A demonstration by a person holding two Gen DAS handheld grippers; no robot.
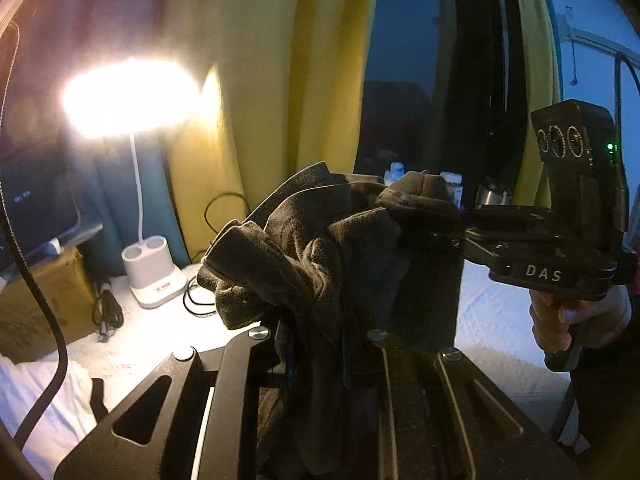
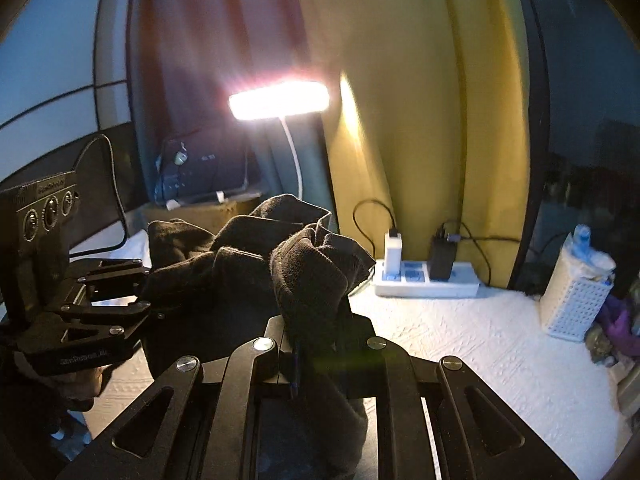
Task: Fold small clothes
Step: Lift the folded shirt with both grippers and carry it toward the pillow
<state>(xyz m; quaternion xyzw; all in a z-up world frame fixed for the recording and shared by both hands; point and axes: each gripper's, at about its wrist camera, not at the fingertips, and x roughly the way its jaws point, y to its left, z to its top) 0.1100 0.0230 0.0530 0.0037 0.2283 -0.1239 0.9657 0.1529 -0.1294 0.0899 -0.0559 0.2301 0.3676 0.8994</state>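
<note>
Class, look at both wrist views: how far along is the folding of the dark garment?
Done: nothing looks folded yet. In hand: the dark garment hangs bunched in the air, pinched by the left tool and the right tool, above the white cloth. Left: spread it flat, fold it and set it down.

Lit white desk lamp on white textured surface; yellow curtain behind; power strip at curtain foot.

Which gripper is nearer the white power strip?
Right. The right gripper, shut on the dark garment, sits nearest the power strip; the left gripper is farther away.
</note>
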